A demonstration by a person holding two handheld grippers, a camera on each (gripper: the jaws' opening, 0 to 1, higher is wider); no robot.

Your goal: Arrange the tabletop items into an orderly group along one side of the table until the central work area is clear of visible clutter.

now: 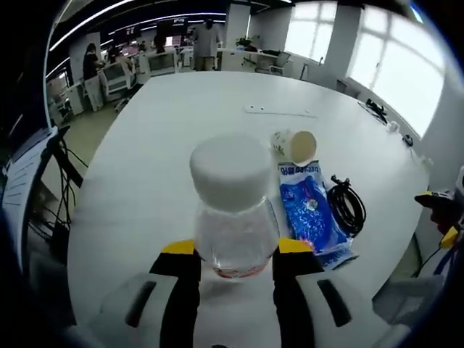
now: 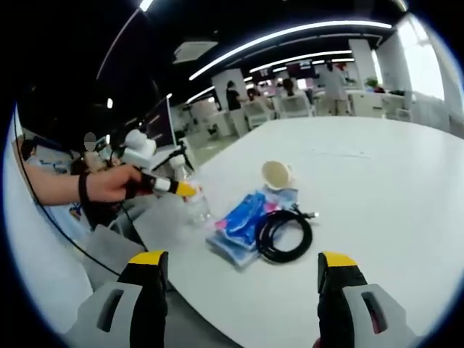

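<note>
Left gripper [image 1: 235, 250] was clamped on a clear plastic bottle [image 1: 233, 217] with a white cap, the yellow-tipped jaws pressing its lower sides. The bottle's base was hidden between the jaws, and a red band of label low on it was too blurred to read. In the right gripper view the same bottle [image 2: 196, 205] stood at the near edge of the white table [image 2: 377, 188], held by the left gripper [image 2: 181, 190] in a person's hand [image 2: 109, 183]; how far the bottle's base sat on the surface could not be told.

Right gripper [image 2: 243, 272] hung off the table edge, jaws wide apart with nothing between them.

A blue printed packet [image 1: 310, 212] lay just right of the bottle, its text illegible, its near corner cut off by the jaw. A coiled black cable [image 1: 346, 205] lay beside the packet, touching or nearly so. A paper cup [image 1: 296, 145] lay on its side at the packet's far end, mouth toward the camera. In the right gripper view the cable [image 2: 283, 233] overlapped the packet's [image 2: 243, 225] edge, the cup [image 2: 277, 174] just behind.

A thin pale strip [image 1: 279, 112] lay farther out on the table; what it was could not be made out.

The room was an open office: desks, chairs, monitors, ceiling light strips, bright windows along one wall, people standing far off.
</note>
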